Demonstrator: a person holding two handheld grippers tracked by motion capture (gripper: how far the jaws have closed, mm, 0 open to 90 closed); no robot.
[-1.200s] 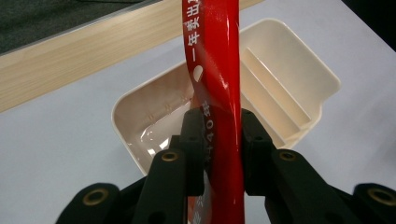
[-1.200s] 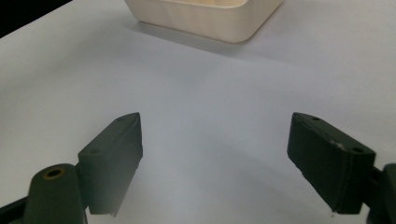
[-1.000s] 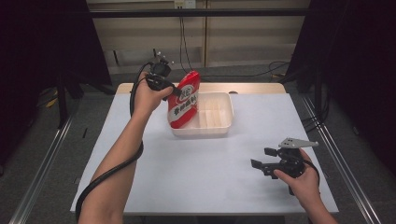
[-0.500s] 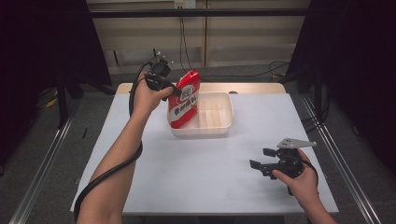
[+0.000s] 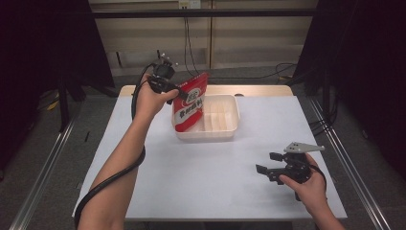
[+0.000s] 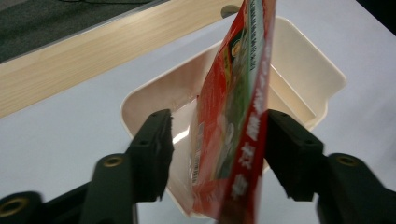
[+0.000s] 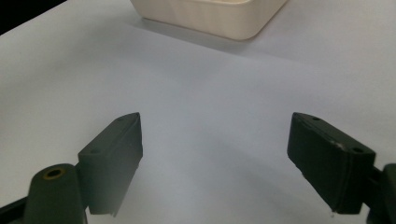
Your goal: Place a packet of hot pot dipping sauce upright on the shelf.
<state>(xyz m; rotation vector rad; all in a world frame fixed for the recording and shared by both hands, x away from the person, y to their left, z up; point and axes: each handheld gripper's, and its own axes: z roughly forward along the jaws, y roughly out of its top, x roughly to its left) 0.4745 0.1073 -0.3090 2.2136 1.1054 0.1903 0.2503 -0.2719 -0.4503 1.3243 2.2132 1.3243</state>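
Right tongs (image 5: 266, 162) at 4 o'clock, low over white tabletop (image 5: 201, 177), jaws wide, nothing between. Left tongs (image 6: 217, 133) at 11 o'clock, jaws just been opening; red snack pouch (image 5: 190, 103) stands between them, tilted, lower end inside cream tray (image 5: 225, 132) at 12 o'clock.

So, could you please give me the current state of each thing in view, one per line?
Red pouch: upright, tilted, lower end inside the bin, standing between the left claw's jaws.
White bin: open-topped, on the table, holds the pouch at its left end.
Left claw: jaws have just been opening; a gap shows beside the pouch.
Right claw: open, nothing between its jaws, low over the table.
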